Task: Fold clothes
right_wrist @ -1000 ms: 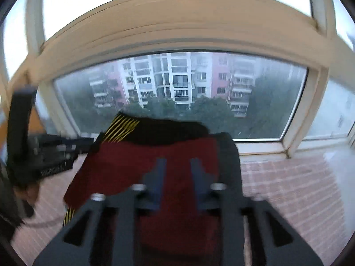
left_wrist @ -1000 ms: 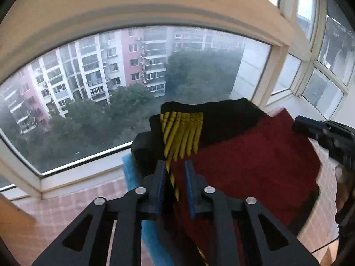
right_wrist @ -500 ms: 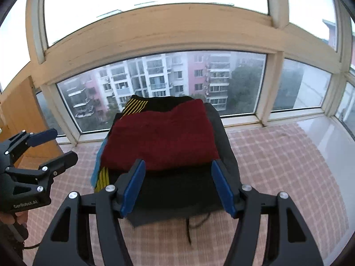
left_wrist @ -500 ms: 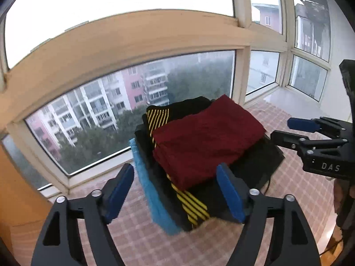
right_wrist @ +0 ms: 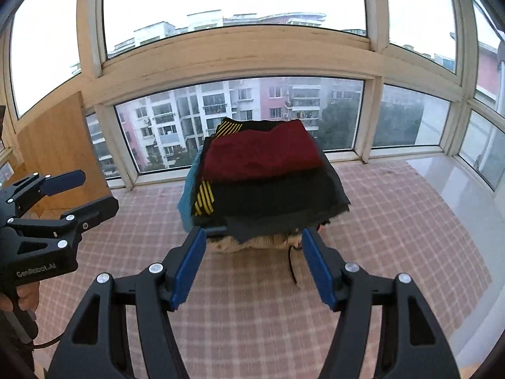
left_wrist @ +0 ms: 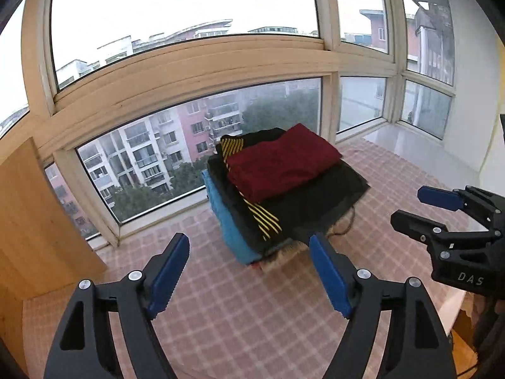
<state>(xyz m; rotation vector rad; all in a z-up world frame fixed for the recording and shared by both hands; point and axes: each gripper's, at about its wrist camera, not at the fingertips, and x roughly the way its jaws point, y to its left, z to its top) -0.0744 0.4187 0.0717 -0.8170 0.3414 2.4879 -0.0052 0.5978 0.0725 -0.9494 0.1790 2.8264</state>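
Note:
A stack of folded clothes stands on the pink checked cloth by the window. A dark red garment (left_wrist: pixel 281 164) (right_wrist: pixel 262 154) lies on top. Under it are a black piece with yellow stripes (left_wrist: pixel 262 218) (right_wrist: pixel 205 199), a blue one (left_wrist: pixel 224 214) and something beige (right_wrist: pixel 252 243) at the bottom. My left gripper (left_wrist: pixel 248 237) (right_wrist: pixel 99 189) is open and empty, a short way back from the stack's near left side. My right gripper (right_wrist: pixel 254 232) (left_wrist: pixel 408 203) is back from the near edge, its jaws opening with nothing between them.
The checked cloth (left_wrist: pixel 252 309) covers the surface in front of the stack. Window frames and glass close off the far side. A wooden panel (left_wrist: pixel 34 221) stands at the left. A glossy white ledge (right_wrist: pixel 457 183) runs along the right. A black cord (right_wrist: pixel 292 265) trails from under the stack.
Both grippers have drawn back from the stack. The left jaws, narrow over the red garment a second ago, have spread wide. The right jaws have widened too. The red garment stays on top.

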